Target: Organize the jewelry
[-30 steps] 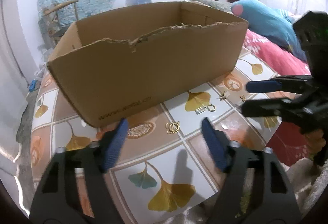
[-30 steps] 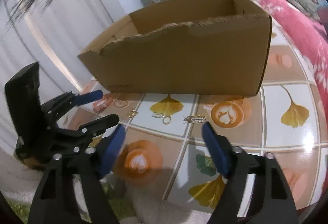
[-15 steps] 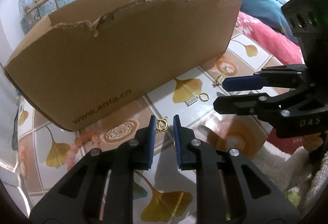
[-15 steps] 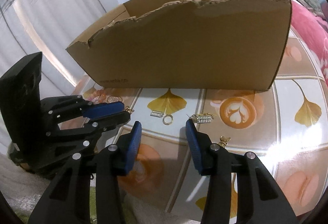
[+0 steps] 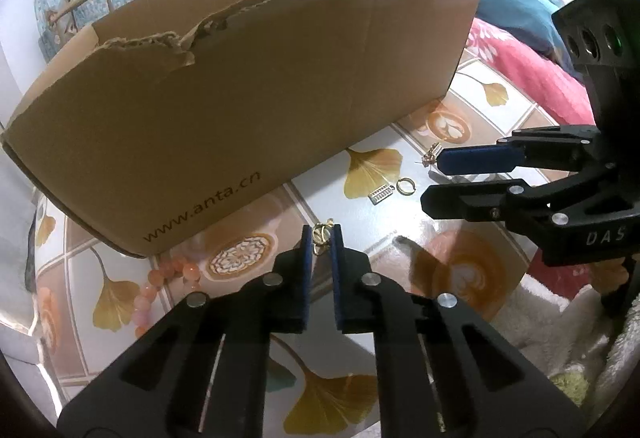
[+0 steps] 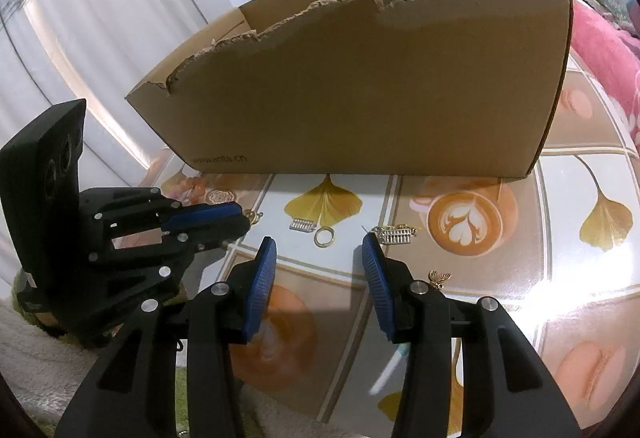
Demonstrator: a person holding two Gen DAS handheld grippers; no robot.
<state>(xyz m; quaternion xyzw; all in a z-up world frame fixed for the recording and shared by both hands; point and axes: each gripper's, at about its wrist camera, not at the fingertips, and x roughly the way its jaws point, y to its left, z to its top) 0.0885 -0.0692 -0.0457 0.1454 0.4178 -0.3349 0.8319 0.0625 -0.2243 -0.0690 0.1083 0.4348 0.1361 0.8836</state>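
My left gripper [image 5: 321, 238] has closed on a small gold earring [image 5: 321, 232] on the patterned table, in front of the open cardboard box [image 5: 248, 109]. The same gripper shows in the right wrist view [image 6: 240, 220] with the gold earring [image 6: 254, 215] at its tips. My right gripper [image 6: 319, 252] is open over the table. A gold ring [image 6: 325, 237] and a silver abacus charm [image 6: 303, 225] lie just beyond it. A larger gold-and-silver charm [image 6: 396, 234] lies off its right fingertip. A small gold butterfly piece [image 6: 439, 276] lies by its right finger.
An orange bead bracelet [image 5: 168, 278] lies at the box's near left corner. The table top [image 5: 472, 270] has ginkgo-leaf and latte tiles. A pink blanket [image 5: 528, 73] and blue pillow lie to the right. A white fluffy cloth [image 5: 560, 318] lies at the table's near edge.
My left gripper has gone from wide open to closed around the gold earring and moved closer to the box. My right gripper has narrowed and moved forward toward the ring and charms.
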